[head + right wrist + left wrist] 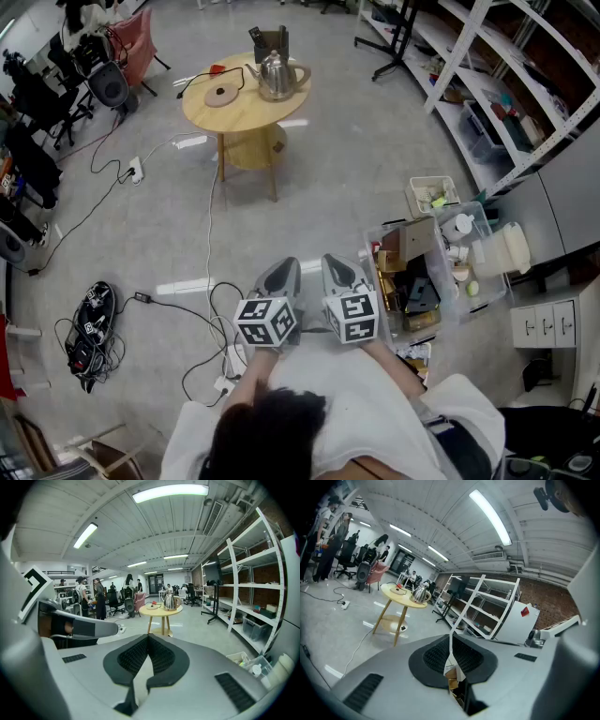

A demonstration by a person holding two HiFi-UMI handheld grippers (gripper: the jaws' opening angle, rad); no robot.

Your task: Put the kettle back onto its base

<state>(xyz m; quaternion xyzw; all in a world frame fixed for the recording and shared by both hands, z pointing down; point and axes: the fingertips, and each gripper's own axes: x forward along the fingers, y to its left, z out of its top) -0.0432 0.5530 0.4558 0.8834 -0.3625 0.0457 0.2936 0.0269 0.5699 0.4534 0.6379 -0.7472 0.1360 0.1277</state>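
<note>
Both grippers are clenched on nothing. The left gripper (280, 274) and the right gripper (339, 270), grey two-jaw tools each with a marker cube at the back, are held side by side low in front of the person. In the left gripper view the black ribbed pads (433, 658) meet along a thin seam. In the right gripper view the pads (126, 658) touch at their tips.

Well apart from them, across the grey floor, stands a round pale wooden table (253, 111). The shiny steel kettle (276, 75) sits upright on it, beside its flat round brown base (222, 95) and not on it. A black cord (202, 80) runs from the base. Right of the grippers is a clear plastic bin (480, 217) of mixed items, near white metal shelving (506, 84).
</note>
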